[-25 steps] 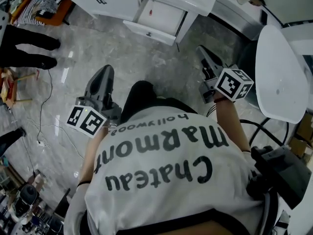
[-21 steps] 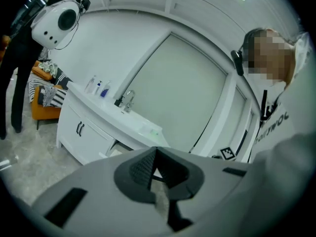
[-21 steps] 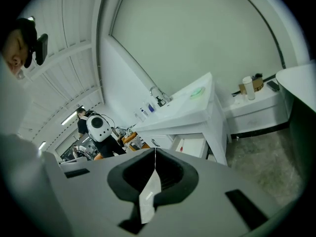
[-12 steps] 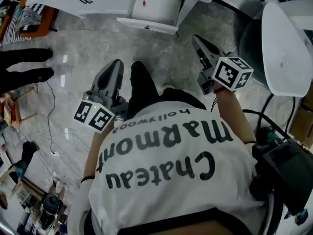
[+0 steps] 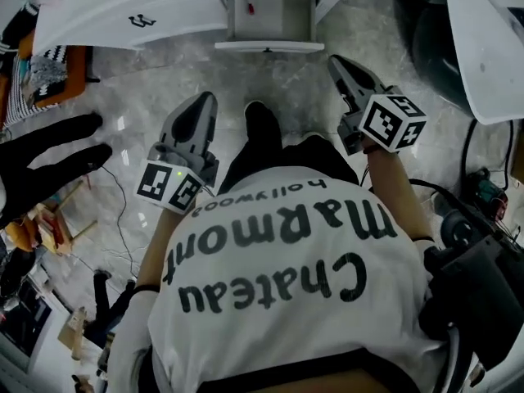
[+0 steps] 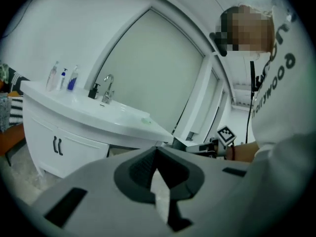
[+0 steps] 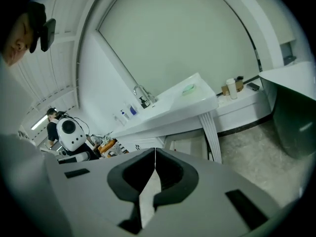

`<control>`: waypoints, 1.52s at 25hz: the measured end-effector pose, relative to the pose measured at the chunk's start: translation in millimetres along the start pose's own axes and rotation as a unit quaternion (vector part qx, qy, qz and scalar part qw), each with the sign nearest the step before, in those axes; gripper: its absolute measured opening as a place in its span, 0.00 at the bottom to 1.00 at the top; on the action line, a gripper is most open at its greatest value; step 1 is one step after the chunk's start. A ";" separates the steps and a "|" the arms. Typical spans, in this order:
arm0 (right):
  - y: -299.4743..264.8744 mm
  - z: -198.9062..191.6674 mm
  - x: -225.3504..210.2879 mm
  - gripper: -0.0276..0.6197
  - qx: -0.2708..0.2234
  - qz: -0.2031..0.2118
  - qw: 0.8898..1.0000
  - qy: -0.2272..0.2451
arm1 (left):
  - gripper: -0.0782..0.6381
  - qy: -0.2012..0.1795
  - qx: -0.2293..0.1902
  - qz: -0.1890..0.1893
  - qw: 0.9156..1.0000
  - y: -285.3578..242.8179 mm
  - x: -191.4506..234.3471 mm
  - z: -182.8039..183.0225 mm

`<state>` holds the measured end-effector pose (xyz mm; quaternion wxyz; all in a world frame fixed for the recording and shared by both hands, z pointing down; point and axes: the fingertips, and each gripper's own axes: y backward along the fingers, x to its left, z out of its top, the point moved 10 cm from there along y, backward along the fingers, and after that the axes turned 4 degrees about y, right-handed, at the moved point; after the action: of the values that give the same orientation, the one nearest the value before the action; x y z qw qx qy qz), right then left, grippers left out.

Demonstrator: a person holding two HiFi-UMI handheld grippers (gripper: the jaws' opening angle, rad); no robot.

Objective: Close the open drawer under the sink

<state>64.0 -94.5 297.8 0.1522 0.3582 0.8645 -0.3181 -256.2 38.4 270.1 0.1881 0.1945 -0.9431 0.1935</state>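
Left gripper (image 5: 203,103): jaws together, tips meeting, nothing between them; confirmed in the left gripper view (image 6: 157,150). Held low over the marble floor (image 5: 164,80), its marker cube (image 5: 168,187) nearest the person's body.

Right gripper (image 5: 338,62): jaws likewise pressed together and empty; the right gripper view (image 7: 155,151) shows the tips meeting in a thin line. Marker cube (image 5: 393,121) at its rear, above the person's forearm.

Drawer (image 5: 270,46): ahead of both grippers and between their lines, to the front-right of the left one and front-left of the right one. It is pulled out of the white vanity cabinet (image 5: 131,19), front panel toward the person, interior open from above. Neither gripper touches it; bare floor lies between the tips and the panel. The right tips are the nearer of the two.

Person's dark shoe (image 5: 262,121) on the floor between the two grippers, pointing at the drawer.

Left gripper view: basin top (image 6: 98,110) ahead and to the left of the jaws, with faucet (image 6: 107,87) and small bottles (image 6: 63,78) on it. Cabinet door handles (image 6: 57,145) below.

Right of the right gripper: a white oval object (image 5: 487,39), kind not clear.
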 end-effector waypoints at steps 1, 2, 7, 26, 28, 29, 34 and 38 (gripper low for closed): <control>-1.1 -5.5 1.6 0.06 -0.002 -0.012 1.000 -0.003 | 0.12 0.002 0.011 -0.013 1.000 -3.5 7.1 -1.8; -1.7 -11.9 3.7 0.06 -0.005 -0.024 1.000 -0.005 | 0.12 0.004 0.024 -0.028 0.999 -7.5 14.0 -4.6; -5.7 -49.4 7.1 0.06 0.002 -0.060 0.998 -0.028 | 0.12 -0.003 0.070 -0.067 0.995 -34.4 40.9 -24.2; 6.1 -204.8 -74.3 0.06 0.056 -0.093 0.987 -0.116 | 0.12 -0.047 0.085 -0.042 0.994 -134.5 69.7 -168.7; 6.4 -223.6 -81.9 0.06 0.063 -0.089 0.986 -0.126 | 0.12 -0.047 0.088 -0.034 0.994 -144.3 73.6 -183.2; 5.7 -232.1 -85.9 0.06 0.067 -0.086 0.985 -0.130 | 0.12 -0.047 0.088 -0.028 0.995 -149.1 75.8 -189.2; 3.9 -267.9 -102.0 0.06 0.076 -0.087 0.980 -0.162 | 0.12 -0.054 0.087 -0.009 0.995 -179.6 88.7 -210.2; 3.4 -288.3 -113.0 0.06 0.082 -0.093 0.977 -0.176 | 0.14 -0.060 0.083 0.009 0.995 -202.5 103.9 -222.7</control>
<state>135.0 38.3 568.3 0.2421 0.2260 0.8245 -0.4588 -193.6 -66.6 564.1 0.1130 0.2119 -0.9350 0.2611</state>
